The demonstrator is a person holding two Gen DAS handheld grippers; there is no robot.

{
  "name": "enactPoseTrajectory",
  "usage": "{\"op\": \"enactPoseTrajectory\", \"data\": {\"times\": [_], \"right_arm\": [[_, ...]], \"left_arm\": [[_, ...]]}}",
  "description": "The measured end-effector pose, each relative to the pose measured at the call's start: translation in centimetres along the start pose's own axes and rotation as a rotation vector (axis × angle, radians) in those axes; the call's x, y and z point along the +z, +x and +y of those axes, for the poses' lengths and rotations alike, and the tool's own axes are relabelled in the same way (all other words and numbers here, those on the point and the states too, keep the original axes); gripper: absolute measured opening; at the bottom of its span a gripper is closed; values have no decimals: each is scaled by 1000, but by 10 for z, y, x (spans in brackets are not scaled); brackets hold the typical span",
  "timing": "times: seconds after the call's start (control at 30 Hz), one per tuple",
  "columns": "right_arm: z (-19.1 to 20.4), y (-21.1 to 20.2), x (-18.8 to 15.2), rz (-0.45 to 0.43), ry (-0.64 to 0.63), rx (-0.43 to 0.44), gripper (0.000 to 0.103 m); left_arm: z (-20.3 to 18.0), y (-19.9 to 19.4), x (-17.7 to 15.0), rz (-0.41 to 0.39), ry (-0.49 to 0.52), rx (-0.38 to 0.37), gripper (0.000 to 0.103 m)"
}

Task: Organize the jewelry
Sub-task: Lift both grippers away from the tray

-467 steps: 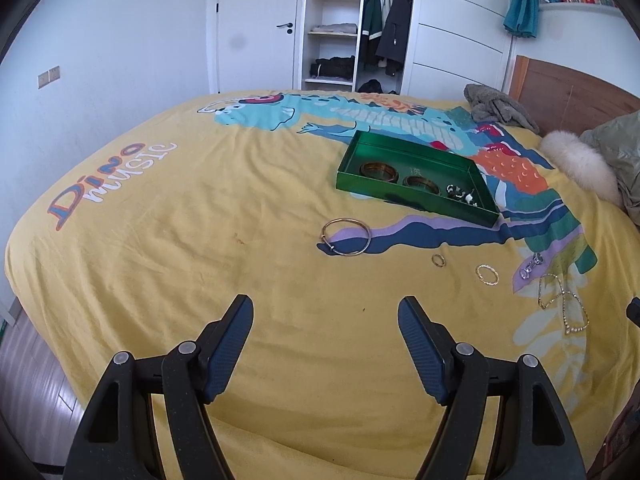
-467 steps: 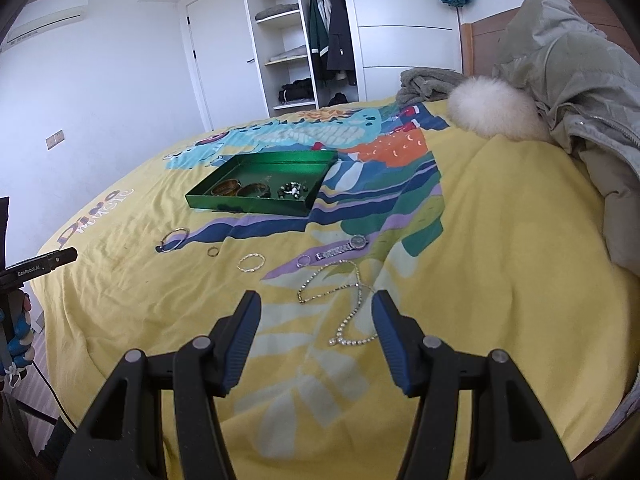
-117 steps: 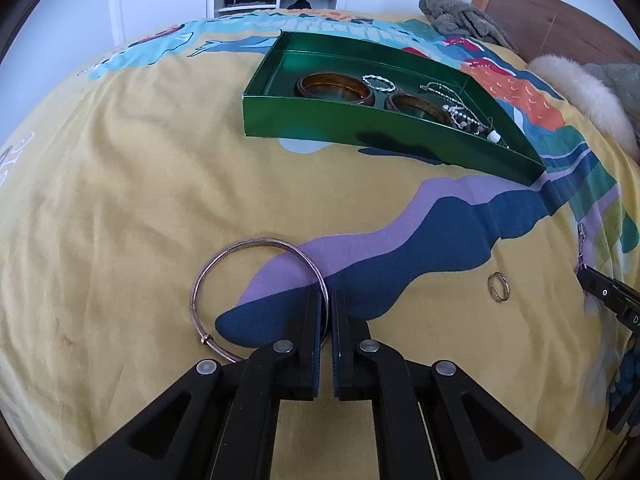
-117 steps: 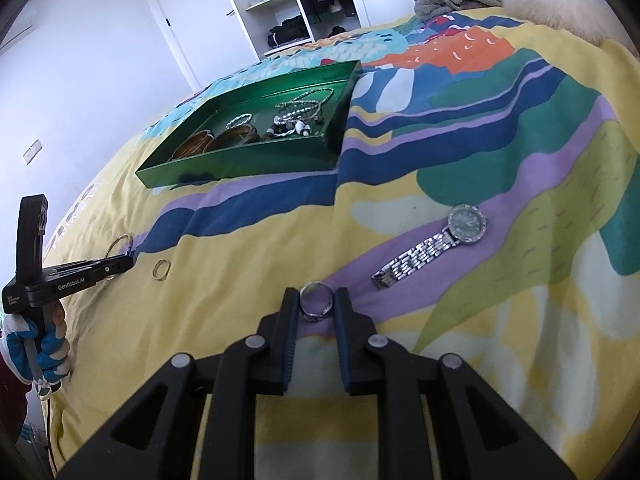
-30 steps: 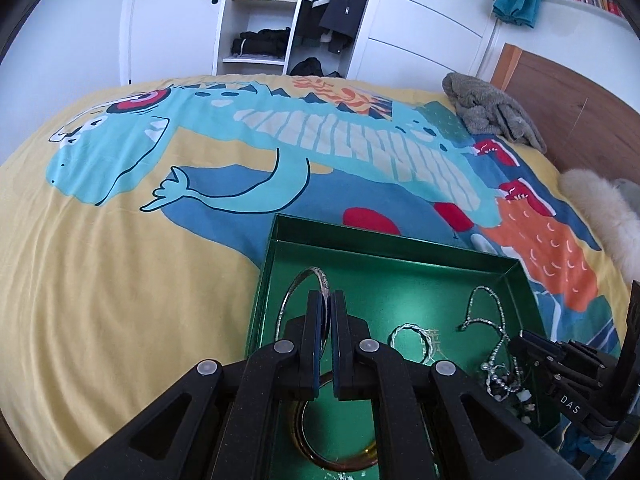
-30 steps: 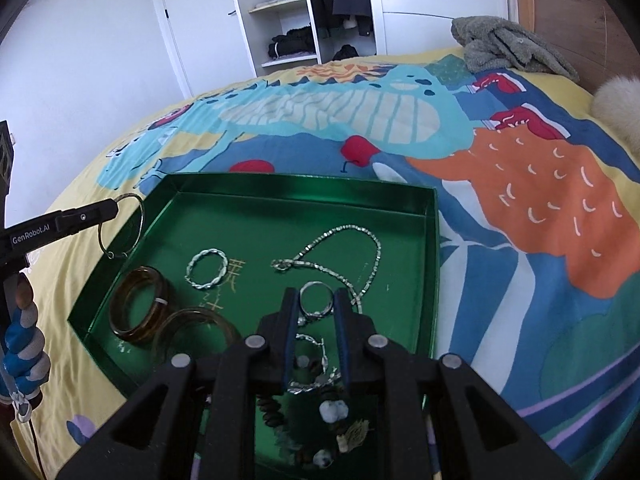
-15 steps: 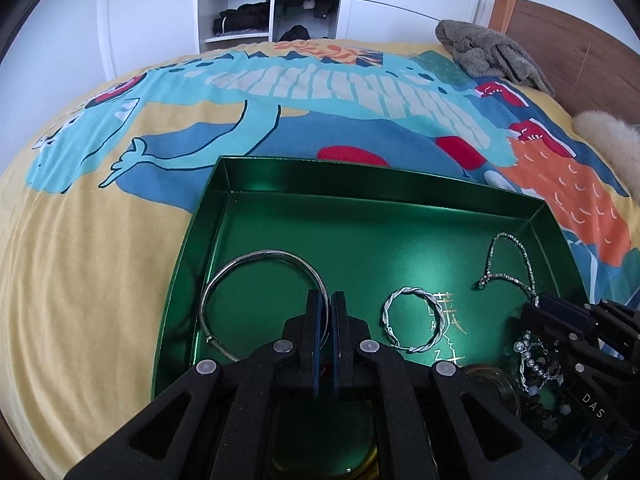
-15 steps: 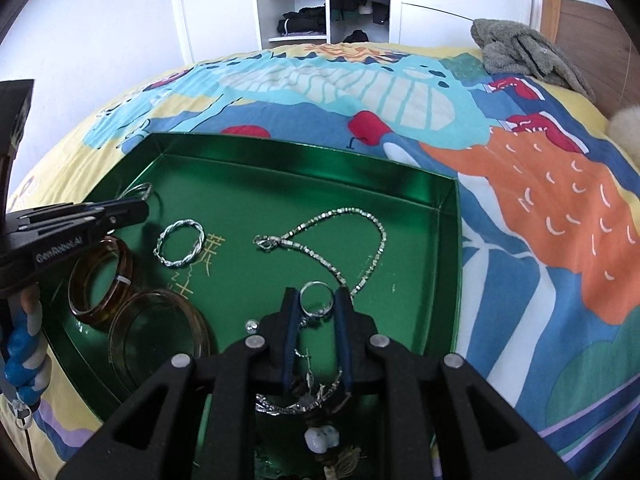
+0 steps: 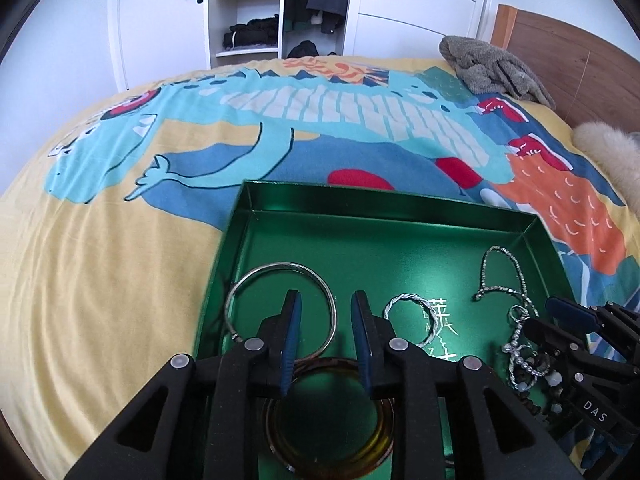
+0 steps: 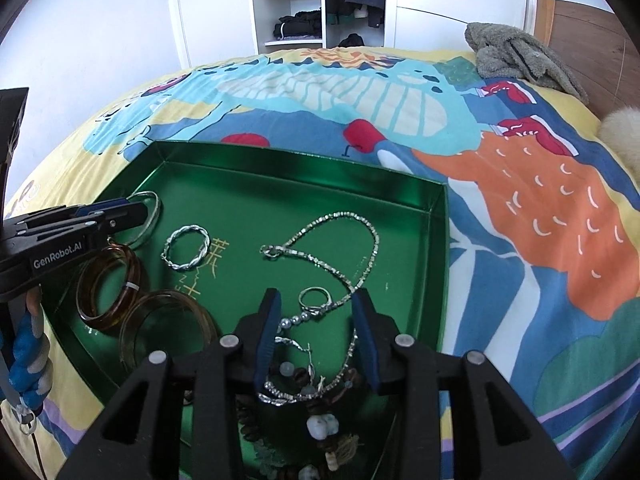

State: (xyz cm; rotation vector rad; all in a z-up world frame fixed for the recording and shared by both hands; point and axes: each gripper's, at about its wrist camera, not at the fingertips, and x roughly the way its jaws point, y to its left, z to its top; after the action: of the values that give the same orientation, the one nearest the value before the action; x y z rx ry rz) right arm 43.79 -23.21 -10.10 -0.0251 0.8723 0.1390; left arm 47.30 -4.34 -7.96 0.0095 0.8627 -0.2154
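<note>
A: Where does the jewelry sit?

B: In the green tray (image 9: pixel 256 240) on the bed (image 9: pixel 100 260), toward the headboard end. A thin silver bangle (image 9: pixel 280 268) lies flat by the tray's left wall, with amber bangles (image 10: pixel 108 280) toward its near edge.

A: And the left tongs (image 9: pixel 326 324)?

B: Spread apart above the silver bangle, holding nothing.

A: The right tongs (image 10: pixel 314 328)?

B: Also apart, hovering over a small ring (image 10: pixel 316 296) that rests on the tray floor against a silver chain (image 10: pixel 340 240). A twisted bracelet (image 10: pixel 186 248) lies between the chain and the bangles, and beads (image 10: pixel 320 428) are heaped at the near edge.
</note>
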Motion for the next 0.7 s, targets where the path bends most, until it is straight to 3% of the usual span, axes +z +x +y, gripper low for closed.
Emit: {"op": "enactPoseTrajectory", "data": {"times": [0.43, 0.7], "right_arm": [[7, -108, -4, -106, 36, 5, 44], [33, -183, -34, -162, 34, 41, 47]], "left_arm": [[17, -129, -21, -118, -53, 59, 55], [21, -212, -60, -187, -66, 105, 58]]}}
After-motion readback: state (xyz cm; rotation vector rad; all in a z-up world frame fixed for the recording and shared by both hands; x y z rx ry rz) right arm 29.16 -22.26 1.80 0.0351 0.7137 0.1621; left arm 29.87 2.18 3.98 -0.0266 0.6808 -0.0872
